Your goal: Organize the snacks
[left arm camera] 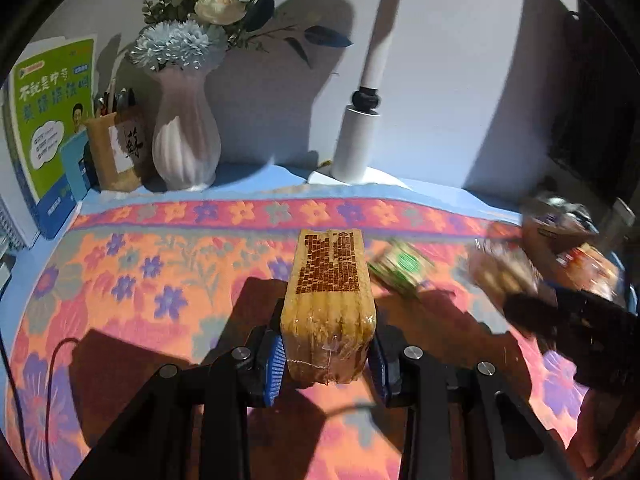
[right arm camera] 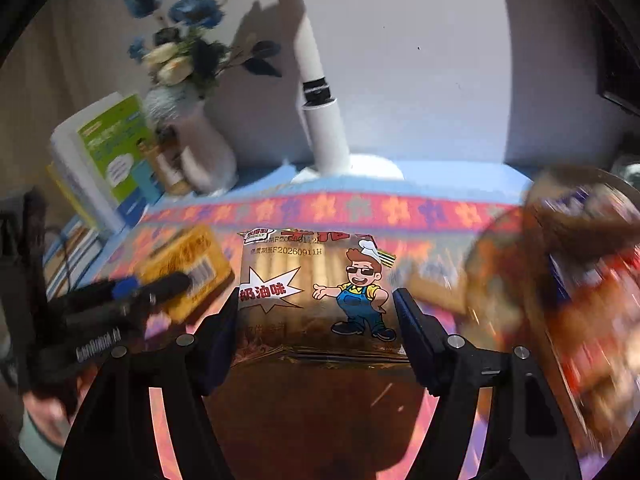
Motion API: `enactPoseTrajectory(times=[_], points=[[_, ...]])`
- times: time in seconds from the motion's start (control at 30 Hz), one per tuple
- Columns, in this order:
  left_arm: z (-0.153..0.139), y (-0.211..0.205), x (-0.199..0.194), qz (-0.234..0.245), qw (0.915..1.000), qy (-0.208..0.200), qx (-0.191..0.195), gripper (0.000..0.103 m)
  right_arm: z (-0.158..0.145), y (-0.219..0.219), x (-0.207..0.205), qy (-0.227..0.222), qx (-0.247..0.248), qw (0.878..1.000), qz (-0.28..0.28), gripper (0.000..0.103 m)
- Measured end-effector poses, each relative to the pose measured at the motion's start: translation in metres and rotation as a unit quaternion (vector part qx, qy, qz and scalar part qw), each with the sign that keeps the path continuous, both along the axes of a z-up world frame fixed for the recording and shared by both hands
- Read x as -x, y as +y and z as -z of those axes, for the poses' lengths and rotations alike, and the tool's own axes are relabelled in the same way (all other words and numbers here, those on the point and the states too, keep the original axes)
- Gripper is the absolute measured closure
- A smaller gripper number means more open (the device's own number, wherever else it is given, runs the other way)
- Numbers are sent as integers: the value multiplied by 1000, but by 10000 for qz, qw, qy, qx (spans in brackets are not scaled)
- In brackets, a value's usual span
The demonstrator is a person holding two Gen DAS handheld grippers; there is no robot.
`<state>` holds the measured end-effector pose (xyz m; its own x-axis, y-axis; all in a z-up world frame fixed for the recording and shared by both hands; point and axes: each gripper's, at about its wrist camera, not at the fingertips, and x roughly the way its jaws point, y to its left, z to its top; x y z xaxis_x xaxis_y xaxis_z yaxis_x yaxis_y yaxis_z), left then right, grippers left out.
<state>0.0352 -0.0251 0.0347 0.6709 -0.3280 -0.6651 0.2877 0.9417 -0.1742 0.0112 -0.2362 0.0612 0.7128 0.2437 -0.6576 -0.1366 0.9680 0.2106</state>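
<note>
Table (left arm camera: 132, 280): covered by a flowered cloth in orange and pink; a vase (left arm camera: 186, 136), a lamp (left arm camera: 356, 140) and a green book (left arm camera: 50, 120) stand along the back edge.
Snack heap (right arm camera: 592, 280): blurred packets piled at the right end of the table — probably where the snacks are being gathered, though no container can be made out.
Right claw (right arm camera: 318, 312): holds a wafer packet (right arm camera: 316, 292) with a cartoon chef, one jaw on each side edge, lifted clear of the cloth.
Left claw (left arm camera: 326, 356): narrow, clamped on the near end of a yellow biscuit pack (left arm camera: 328, 300), which juts forward above the table.
Green packet (left arm camera: 400, 270): small, lying loose just right of the biscuit pack.
Risk: the biscuit pack is gripped only at its end — a quick swing could lever it out of the jaws. Both claws are close together, so the packets may knock each other.
</note>
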Motion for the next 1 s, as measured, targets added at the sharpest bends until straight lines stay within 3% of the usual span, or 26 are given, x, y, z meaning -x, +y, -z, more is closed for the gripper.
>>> enactPoseTrajectory(times=[0.17,0.33,0.6,0.8,1.0], points=[[-3,4,47,95,9997,112,182,69,10,-11,61,237,99,9995,-172,32],[3,6,84,206,9986,213,434,69,21,-12,98,292,522,9980,-223,32],[24,2,101,368,9965,384,637,69,28,-20,108,358,443,9983,-128,31],[29,12,95,358,9932,476,1000,69,33,-20,106,448,456,9979,-106,29],[34,14,93,340,9917,581,1097,69,34,-19,107,434,488,9978,-82,29]])
